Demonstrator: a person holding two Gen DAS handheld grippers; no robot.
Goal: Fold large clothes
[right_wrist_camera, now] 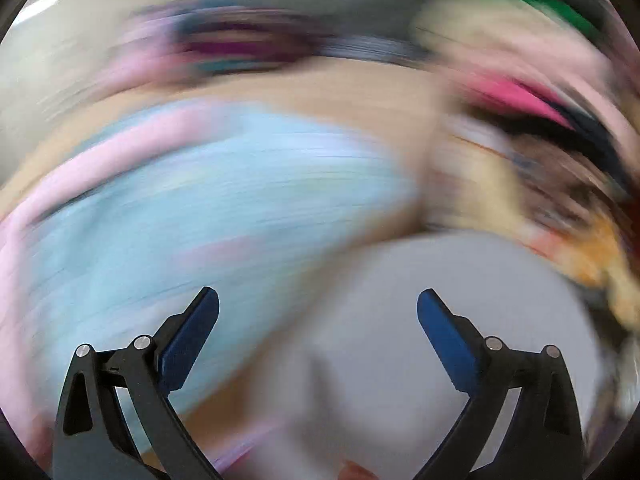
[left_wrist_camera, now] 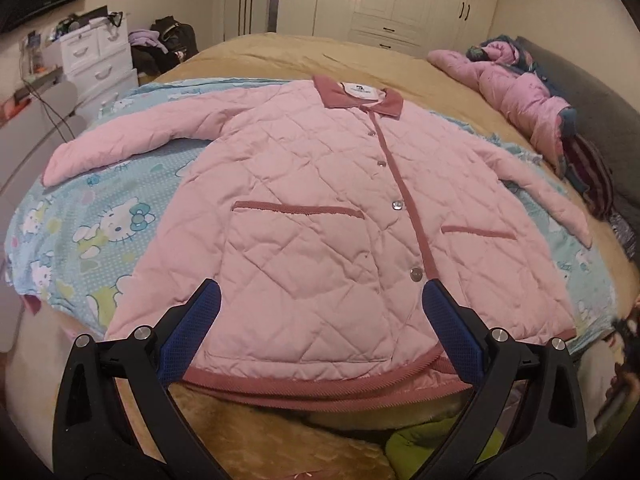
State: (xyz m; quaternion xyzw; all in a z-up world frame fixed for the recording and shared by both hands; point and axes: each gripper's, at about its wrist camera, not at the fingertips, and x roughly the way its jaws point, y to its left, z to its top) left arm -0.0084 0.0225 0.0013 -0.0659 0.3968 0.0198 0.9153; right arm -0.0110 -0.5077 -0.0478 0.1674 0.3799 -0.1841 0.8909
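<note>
**A:** Pink quilted jacket point(left_wrist_camera: 320, 208) flat on its back, buttoned up, spread on the blue cartoon-cat sheet point(left_wrist_camera: 100, 232) that covers the tan bed point(left_wrist_camera: 280, 56). Your left gripper point(left_wrist_camera: 320, 304) hangs over the jacket's hem, fingers wide apart, nothing between them.

**B:** What's around the jacket that could get in your way?

**A:** Both sleeves are stretched out to the sides, one on the sheet towards the white drawer unit point(left_wrist_camera: 100, 60), the other running off the sheet's far edge. Beyond that second sleeve, by the grey headboard point(left_wrist_camera: 592, 92), lies a heap of other pink clothes point(left_wrist_camera: 516, 92) with striped fabric next to it. It lies well apart from the jacket. Behind the collar point(left_wrist_camera: 352, 94) you have bare tan cover, then the cream wardrobe point(left_wrist_camera: 400, 0). Below the hem, something green point(left_wrist_camera: 432, 440) shows at the bed's edge.

**B:** And your right gripper point(right_wrist_camera: 318, 308)?

**A:** Fingers spread apart as well, empty. Its view is smeared with blur: you can make out the blue sheet, a pink strip along its edge, tan cover, and a pale grey surface under the fingers. Where it sits relative to the jacket, you cannot tell.
</note>
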